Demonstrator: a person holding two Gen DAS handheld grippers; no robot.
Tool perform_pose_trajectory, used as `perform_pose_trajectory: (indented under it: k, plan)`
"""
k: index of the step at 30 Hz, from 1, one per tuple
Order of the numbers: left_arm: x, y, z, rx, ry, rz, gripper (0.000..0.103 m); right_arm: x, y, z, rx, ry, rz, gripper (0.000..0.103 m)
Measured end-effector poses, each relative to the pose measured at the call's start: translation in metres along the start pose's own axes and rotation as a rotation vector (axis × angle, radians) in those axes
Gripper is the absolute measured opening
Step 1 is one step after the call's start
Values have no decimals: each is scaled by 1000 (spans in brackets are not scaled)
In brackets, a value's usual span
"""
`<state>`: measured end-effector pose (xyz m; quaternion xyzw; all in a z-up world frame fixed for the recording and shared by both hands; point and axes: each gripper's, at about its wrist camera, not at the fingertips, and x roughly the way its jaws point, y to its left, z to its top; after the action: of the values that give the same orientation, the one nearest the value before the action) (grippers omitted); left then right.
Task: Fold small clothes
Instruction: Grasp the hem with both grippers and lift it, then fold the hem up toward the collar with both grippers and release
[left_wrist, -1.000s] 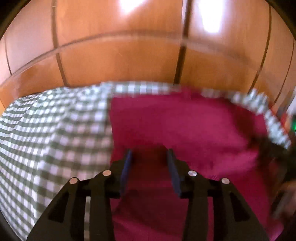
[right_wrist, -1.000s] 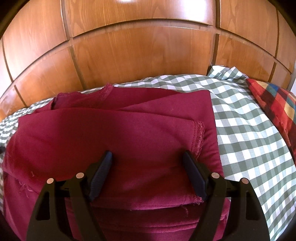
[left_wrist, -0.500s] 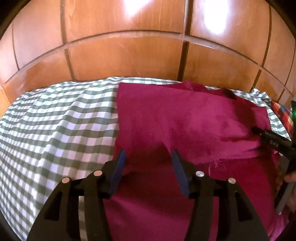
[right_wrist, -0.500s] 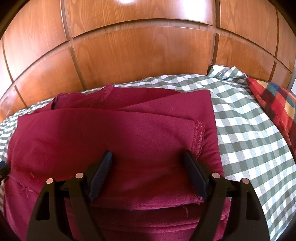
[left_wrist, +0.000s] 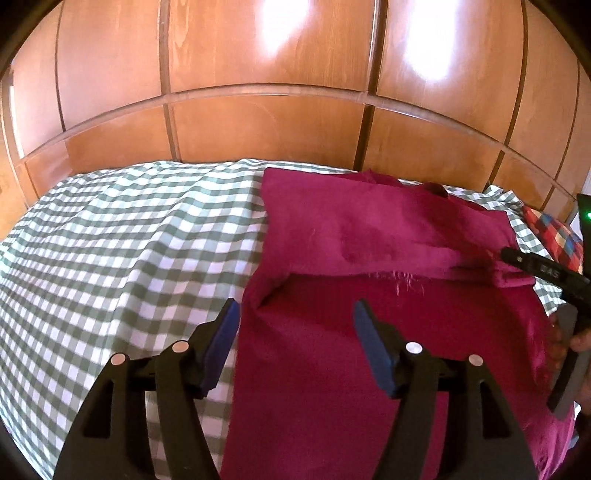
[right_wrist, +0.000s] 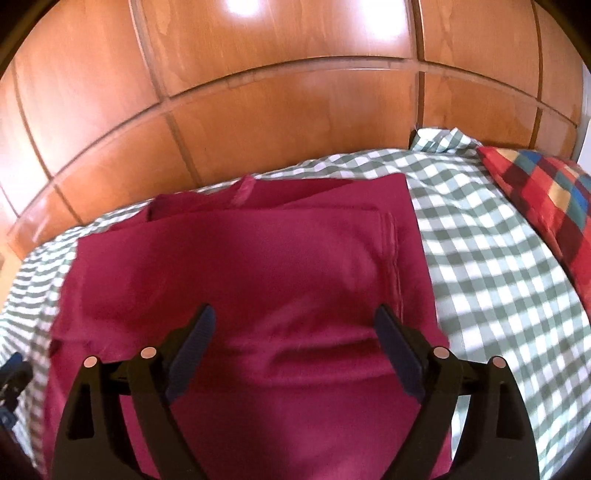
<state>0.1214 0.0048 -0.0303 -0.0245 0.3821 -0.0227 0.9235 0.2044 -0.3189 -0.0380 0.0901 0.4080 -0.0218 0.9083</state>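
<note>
Garment: a dark red garment (left_wrist: 388, 314) lies partly folded on the bed, over a green-and-white checked sheet (left_wrist: 110, 258); the right wrist view shows it too (right_wrist: 258, 295).
Long axis: it runs from the near edge of the bed away toward the wooden wall panels (left_wrist: 258, 129), so the piece is longer front to back than side to side.
Pointing: a ribbed trim, perhaps the neckline (right_wrist: 243, 192), sits at the far end by the panels; the plain wide part lies nearest the cameras.
Fold: a top layer is laid back over the lower layer; its frayed edge (left_wrist: 399, 275) crosses the cloth from left to right, with a stitched hem (right_wrist: 391, 251) running down the right side.
Left claw (left_wrist: 295, 343): spread wide, holding nothing; it hovers at the garment's left border, one finger over the checked sheet and the other over red cloth.
Right claw (right_wrist: 295, 350): spread wide, empty, above the near middle of the red cloth; from the left wrist view its black tip (left_wrist: 535, 266) lies at the right end of the folded edge, though whether it touches the cloth I cannot tell.
Beside it: a red multicoloured checked pillow (right_wrist: 546, 206) rests on the sheet to the right, apart from the garment.
</note>
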Motion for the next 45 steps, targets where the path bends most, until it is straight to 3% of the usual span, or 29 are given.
perform_pose_trajectory:
  k: [11,17,22,24,25,26,30,34,36,40,45]
  plan:
    - [-17,26,-44,5,49,-17,68,-48,-41,-62,15,95,-19,87]
    - [-33,49,-78,-7,94,-83,68,-76,-72,-109,66,165,-11,87]
    - [-54,65,-109,-25,140,-153,70,-104,-77,-144,65,206,57,87]
    - [-63,68,-122,-31,171,-196,63,-115,-76,-155,54,231,78,81]
    - [-67,68,-129,-30,184,-216,49,-121,-75,-161,45,246,85,78]
    - [-71,67,-134,-26,195,-228,42,-127,-74,-168,38,263,93,72]
    - [-88,60,-154,-9,235,-277,30,-141,-70,-186,20,322,131,47]
    - [-92,51,-160,32,247,-267,10,-143,-61,-192,-3,349,163,23]
    - [-95,54,-153,-1,245,-301,9,-144,-57,-187,-3,347,192,15]
    - [-112,62,-121,-68,169,-430,9,-159,-50,-160,24,261,302,13]
    - [-108,63,-74,-106,82,-508,9,-154,-55,-115,75,159,372,13]
